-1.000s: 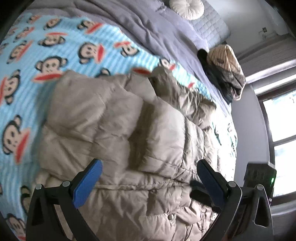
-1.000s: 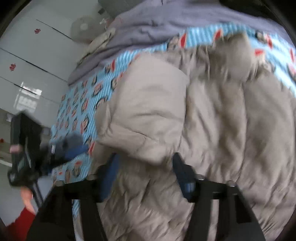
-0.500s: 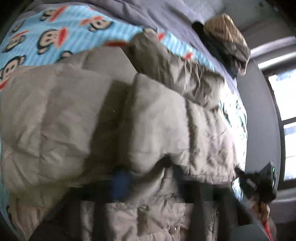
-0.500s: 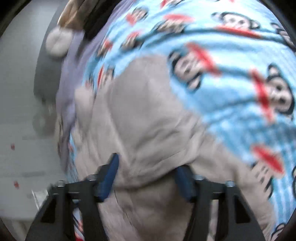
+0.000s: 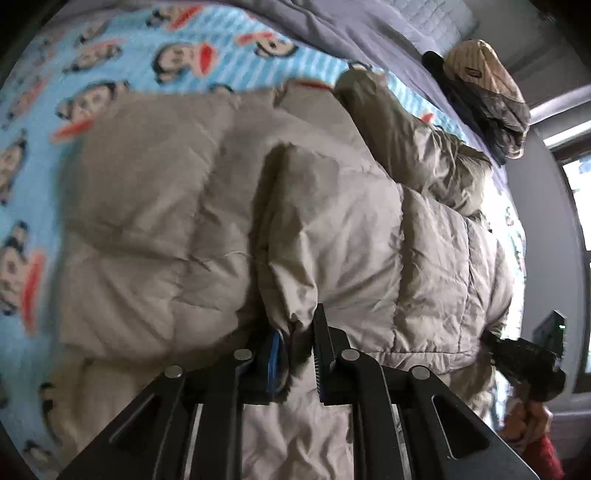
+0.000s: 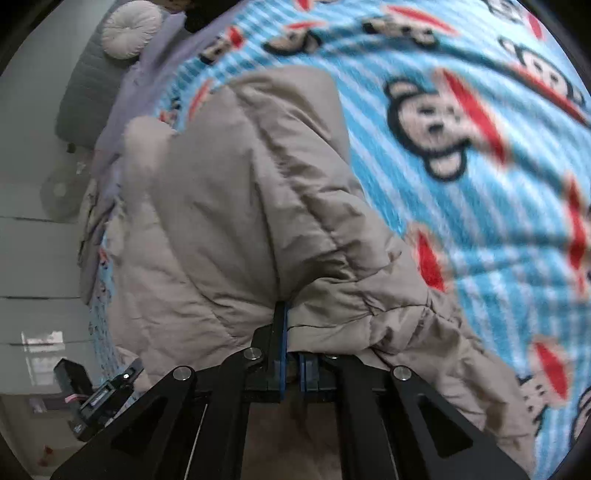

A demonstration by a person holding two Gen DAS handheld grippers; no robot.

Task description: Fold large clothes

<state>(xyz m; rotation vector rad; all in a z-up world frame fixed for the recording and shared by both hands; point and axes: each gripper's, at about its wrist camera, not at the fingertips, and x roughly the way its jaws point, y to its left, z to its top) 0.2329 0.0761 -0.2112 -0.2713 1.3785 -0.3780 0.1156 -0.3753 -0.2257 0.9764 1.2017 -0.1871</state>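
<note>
A beige quilted down jacket [image 5: 332, 229] lies partly folded on a blue monkey-print blanket [image 5: 110, 55] on a bed. My left gripper [image 5: 297, 325] is shut on a bunched fold at the jacket's near edge; fabric fills the narrow gap between its blue pads. In the right wrist view the same jacket [image 6: 229, 206] bulges over my right gripper [image 6: 291, 332], whose jaws are pinched shut on the jacket's edge. The right gripper also appears at the far right of the left wrist view [image 5: 524, 354], held in a hand.
A grey duvet [image 5: 332, 22] covers the far end of the bed, with a pile of dark and tan clothes [image 5: 484, 92] on it. A round white cushion [image 6: 129, 27] sits near the headboard. A window [image 5: 580, 177] is at the right; white cabinets [image 6: 29, 258] stand left.
Both grippers went from open above the jacket to shut on folds of its edge. The right gripper swung across and rolled, so the blanket now fills its right side.
</note>
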